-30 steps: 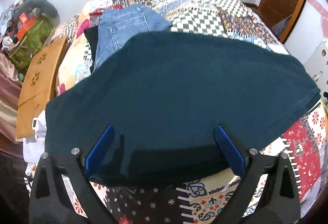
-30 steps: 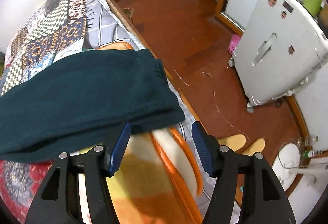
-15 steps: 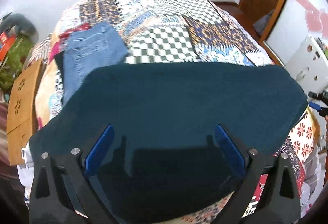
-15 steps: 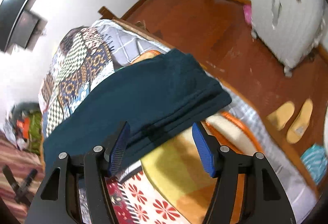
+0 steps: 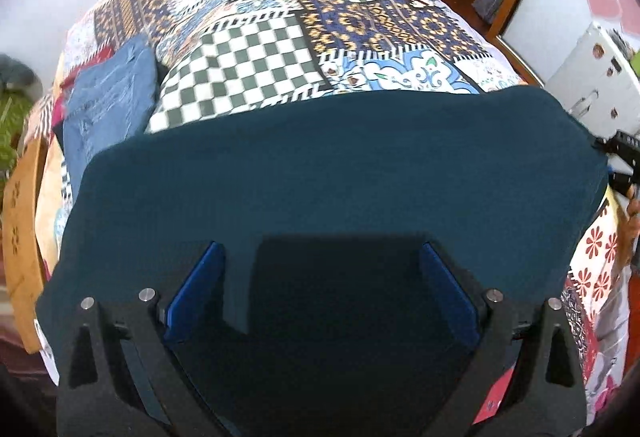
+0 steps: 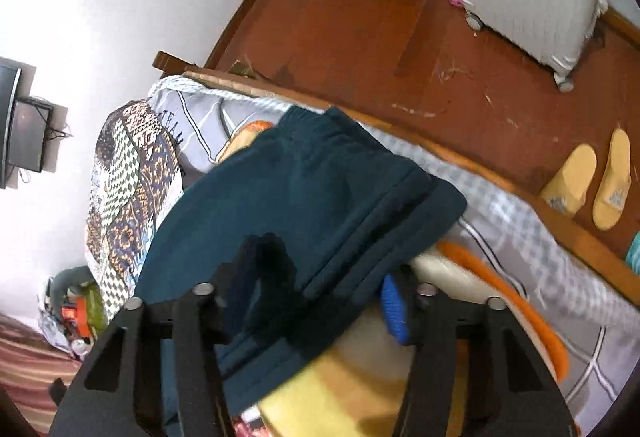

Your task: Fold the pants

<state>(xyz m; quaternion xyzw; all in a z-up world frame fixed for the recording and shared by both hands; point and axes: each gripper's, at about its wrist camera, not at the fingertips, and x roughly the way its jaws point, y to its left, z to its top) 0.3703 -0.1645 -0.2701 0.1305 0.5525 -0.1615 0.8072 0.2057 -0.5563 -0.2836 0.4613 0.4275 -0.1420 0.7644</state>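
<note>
While the dark teal pants point(image 5: 340, 165) lie spread across the patchwork quilt point(image 5: 260, 49) at the near edge of the bed, folded lengthwise with the waistband end toward the wooden bed rail point(image 6: 460, 153), I hold my left gripper point(image 5: 320, 289) above the cloth with its jaws spread wide and nothing between them. My right gripper point(image 6: 316, 293) has just been closing on the stacked edge at the waistband corner; cloth sits between the jaws, though the blur there keeps me from saying whether the pads truly pinch it yet. This fabric looks thick, soft and limp, a fleece or jersey knit, so I judge it will sag and drag rather than hold any shape. It seems light enough, not slippery. I would take hold at the layered corners, catching every layer at once, one corner per gripper. A folded pair of blue jeans point(image 5: 108, 105) lies well apart at the far side.
</note>
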